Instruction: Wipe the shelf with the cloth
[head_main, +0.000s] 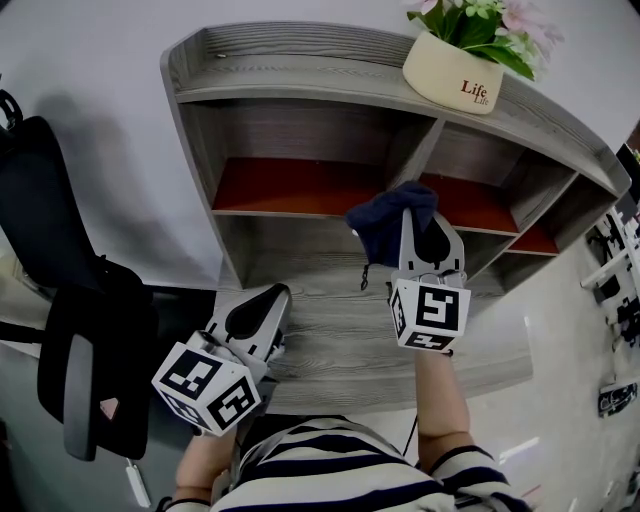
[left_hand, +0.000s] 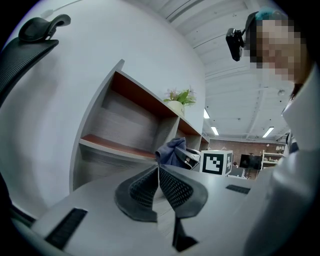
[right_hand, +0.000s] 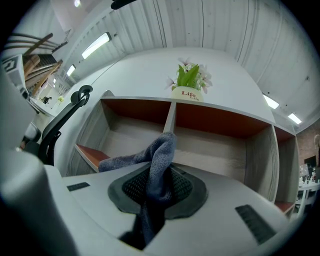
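Right claw (head_main: 422, 232) was clamped on the cloth (head_main: 385, 222) mid-bunch. It looked soft and floppy, probably light work on the shelf (head_main: 300, 188). Left claw (head_main: 252, 318) sat closed and empty.

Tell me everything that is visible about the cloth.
The cloth is dark blue-grey and looks like soft, fuzzy fabric. It is bunched and twisted, clamped between the jaws of the right tool. One fold rises above them and another end spreads to the side. It is held in front of the central divider of the wooden shelf. Whether it touches the shelf cannot be judged.
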